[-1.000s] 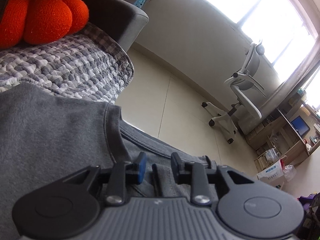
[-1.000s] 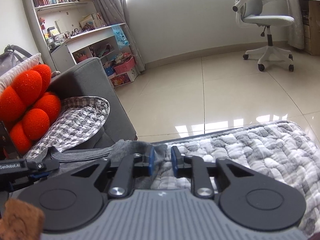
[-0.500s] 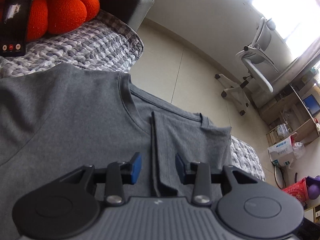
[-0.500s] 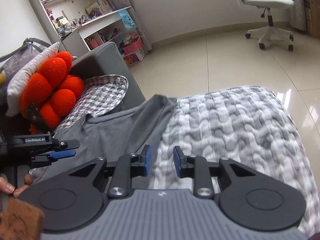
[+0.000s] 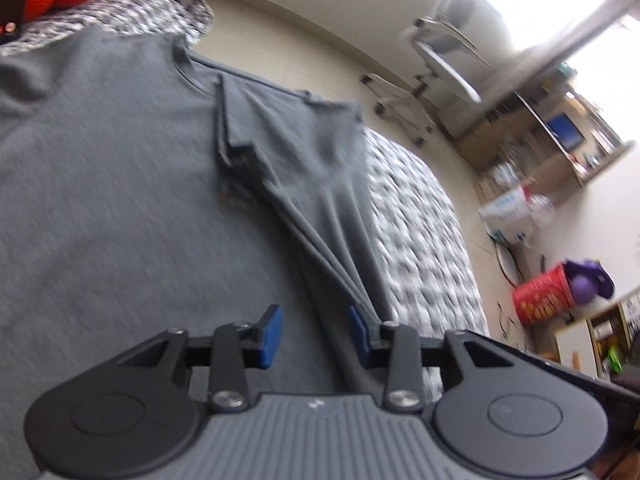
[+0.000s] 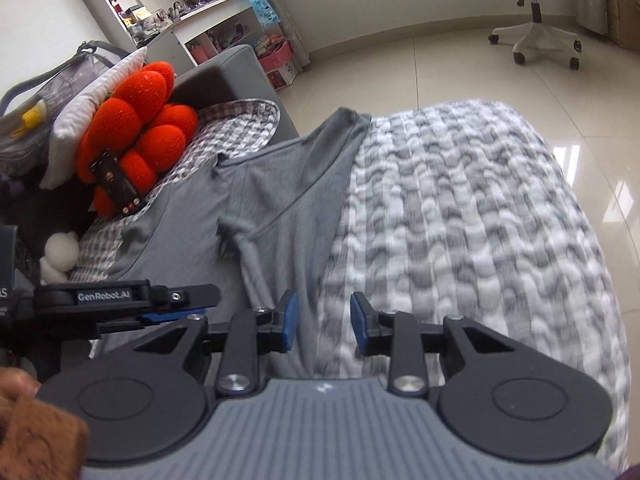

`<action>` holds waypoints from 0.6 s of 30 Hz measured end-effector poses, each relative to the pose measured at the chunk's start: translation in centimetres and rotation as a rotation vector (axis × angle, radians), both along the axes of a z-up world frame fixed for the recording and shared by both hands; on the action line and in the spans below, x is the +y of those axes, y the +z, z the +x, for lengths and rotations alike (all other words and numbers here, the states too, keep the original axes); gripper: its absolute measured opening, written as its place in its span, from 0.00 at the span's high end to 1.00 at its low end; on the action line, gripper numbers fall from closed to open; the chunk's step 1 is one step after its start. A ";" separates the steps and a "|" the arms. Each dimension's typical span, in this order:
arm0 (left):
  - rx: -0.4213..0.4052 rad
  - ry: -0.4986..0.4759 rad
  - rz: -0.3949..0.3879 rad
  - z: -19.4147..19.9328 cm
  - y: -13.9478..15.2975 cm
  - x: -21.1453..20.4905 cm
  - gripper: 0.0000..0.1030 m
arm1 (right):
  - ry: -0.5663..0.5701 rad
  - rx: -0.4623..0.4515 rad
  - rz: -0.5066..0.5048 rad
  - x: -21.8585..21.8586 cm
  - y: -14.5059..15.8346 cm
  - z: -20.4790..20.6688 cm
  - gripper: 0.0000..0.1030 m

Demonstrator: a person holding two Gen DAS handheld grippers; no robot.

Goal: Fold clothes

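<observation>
A grey-and-white woven patterned blanket (image 6: 460, 220) covers the sofa seat. At the blanket's far left corner sits an orange knotted plush cushion (image 6: 136, 128), with a dark phone (image 6: 116, 186) leaning on it. A small white plush toy (image 6: 60, 252) lies just below the cushion. Behind the cushion rises the grey upholstered sofa arm (image 6: 228, 76). Beyond the blanket, across the glossy cream tiled floor (image 6: 400, 72), stands a white swivel office chair (image 6: 532, 8). A white bookshelf (image 6: 192, 12) stands behind the sofa arm.
</observation>
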State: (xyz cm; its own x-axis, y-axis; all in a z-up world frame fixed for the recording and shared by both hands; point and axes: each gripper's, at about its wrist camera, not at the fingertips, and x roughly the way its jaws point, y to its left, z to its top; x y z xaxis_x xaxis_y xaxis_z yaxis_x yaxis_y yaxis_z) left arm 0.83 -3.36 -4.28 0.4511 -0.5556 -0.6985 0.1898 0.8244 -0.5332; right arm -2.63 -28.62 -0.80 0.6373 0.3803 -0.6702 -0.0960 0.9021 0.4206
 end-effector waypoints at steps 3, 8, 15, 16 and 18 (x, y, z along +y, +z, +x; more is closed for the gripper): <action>0.004 -0.059 -0.029 -1.5 -1.3 -0.3 0.72 | 0.027 0.031 0.024 -0.2 -1.1 -2.1 0.68; -0.028 -0.158 -0.077 -2.9 -1.8 -0.6 0.78 | 0.089 0.074 -0.004 -0.2 -2.0 -5.1 0.68; -0.083 -0.286 -0.103 -4.0 -3.3 -1.7 0.81 | 0.147 0.140 0.036 -1.0 -3.0 -7.5 0.71; -0.090 -0.305 -0.109 -4.1 -3.3 -1.6 0.81 | 0.161 0.145 0.033 -1.0 -3.0 -7.8 0.78; -0.106 -0.343 -0.120 -4.4 -3.4 -1.5 0.81 | 0.181 0.145 0.045 -1.3 -2.9 -8.5 0.93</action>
State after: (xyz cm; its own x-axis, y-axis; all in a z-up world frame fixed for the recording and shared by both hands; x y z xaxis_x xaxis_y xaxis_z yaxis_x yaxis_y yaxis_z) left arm -3.54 -4.87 -7.64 0.2910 -0.7621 -0.5784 0.5030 0.6361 -0.5851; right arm -11.17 -29.91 -3.66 0.4543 0.5109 -0.7297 -0.1903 0.8559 0.4808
